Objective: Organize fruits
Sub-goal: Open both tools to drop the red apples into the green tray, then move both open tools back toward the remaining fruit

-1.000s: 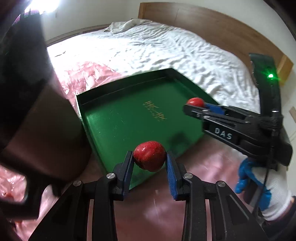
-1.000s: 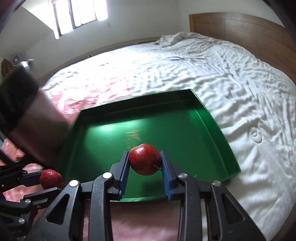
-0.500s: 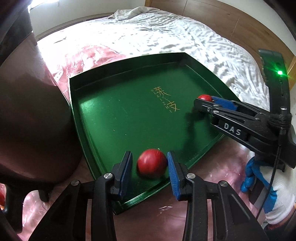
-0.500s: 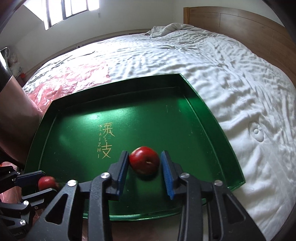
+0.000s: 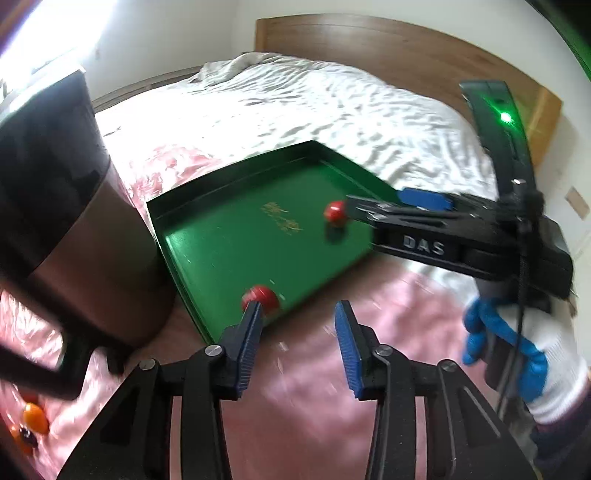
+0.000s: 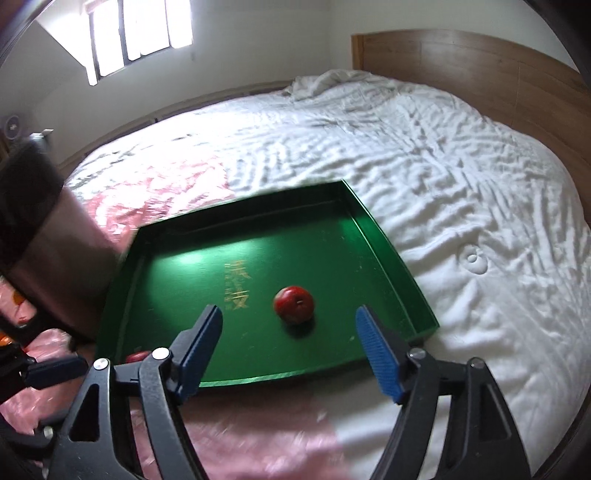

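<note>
Left wrist view: my left gripper (image 5: 298, 314) is opening, nothing between its pads; one apple (image 5: 260, 295) lies at 11 o'clock of it, inside the tray (image 5: 221, 254) by the near rim.

Right wrist view: my right gripper (image 6: 290, 325) is opening wide; a second apple (image 6: 294, 304) rests free on the tray (image 6: 391, 258) at 12 o'clock.

Home bedroom, rumpled white bed (image 6: 424, 155), wooden headboard (image 6: 480, 70), window (image 6: 140, 33)
</note>
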A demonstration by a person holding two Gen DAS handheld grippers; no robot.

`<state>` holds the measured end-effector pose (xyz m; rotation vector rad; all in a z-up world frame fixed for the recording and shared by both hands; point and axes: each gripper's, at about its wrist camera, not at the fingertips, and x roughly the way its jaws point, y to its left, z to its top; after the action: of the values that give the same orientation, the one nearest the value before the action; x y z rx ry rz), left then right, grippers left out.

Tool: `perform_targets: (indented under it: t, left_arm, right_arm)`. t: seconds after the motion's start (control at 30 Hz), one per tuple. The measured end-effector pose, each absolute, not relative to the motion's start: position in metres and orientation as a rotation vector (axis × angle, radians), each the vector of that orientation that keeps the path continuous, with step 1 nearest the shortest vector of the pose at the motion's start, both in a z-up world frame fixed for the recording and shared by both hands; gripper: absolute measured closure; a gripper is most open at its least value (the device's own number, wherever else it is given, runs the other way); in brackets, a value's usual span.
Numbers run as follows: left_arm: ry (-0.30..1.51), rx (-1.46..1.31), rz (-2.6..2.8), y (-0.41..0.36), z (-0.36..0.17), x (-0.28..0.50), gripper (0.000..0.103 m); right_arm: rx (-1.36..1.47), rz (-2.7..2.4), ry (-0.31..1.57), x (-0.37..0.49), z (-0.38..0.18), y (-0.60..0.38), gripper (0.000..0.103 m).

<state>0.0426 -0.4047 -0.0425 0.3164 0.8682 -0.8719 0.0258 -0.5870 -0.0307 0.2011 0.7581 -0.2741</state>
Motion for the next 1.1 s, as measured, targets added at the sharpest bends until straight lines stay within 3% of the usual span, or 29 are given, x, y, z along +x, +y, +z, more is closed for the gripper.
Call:
perform_targets:
  t: [0.17, 0.23, 0.4, 0.73, 1.1]
  left_arm:
    - [0.886, 0.320, -0.879, -0.371, -0.020, 0.014, 0.064]
    - [0.869, 0.319, -0.849, -0.351, -0.010, 0.003, 0.053]
    - [0.841, 0.302, -0.758, -0.295, 0.012, -0.019, 0.039]
    - [0.858, 0.233, -0.593, -0.166, 0.015, -0.038, 0.038]
    - [0.916, 0.070, -0.330, -0.010, -0.026, -0.006, 0.039]
  right_arm:
    - [0.155, -0.351, 0.693, -0.007, 0.001, -0.555, 0.000]
    - [0.182, -0.357, 0.671, -0.022, 0.014, -0.544, 0.000]
    - [0.219, -0.285, 0.686, -0.046, 0.031, -0.503, 0.000]
    - [0.149, -0.056, 0.683, -0.075, 0.061, -0.363, 0.000]
    - [0.058, 0.195, 0.788, -0.041, 0.029, -0.224, 0.000]
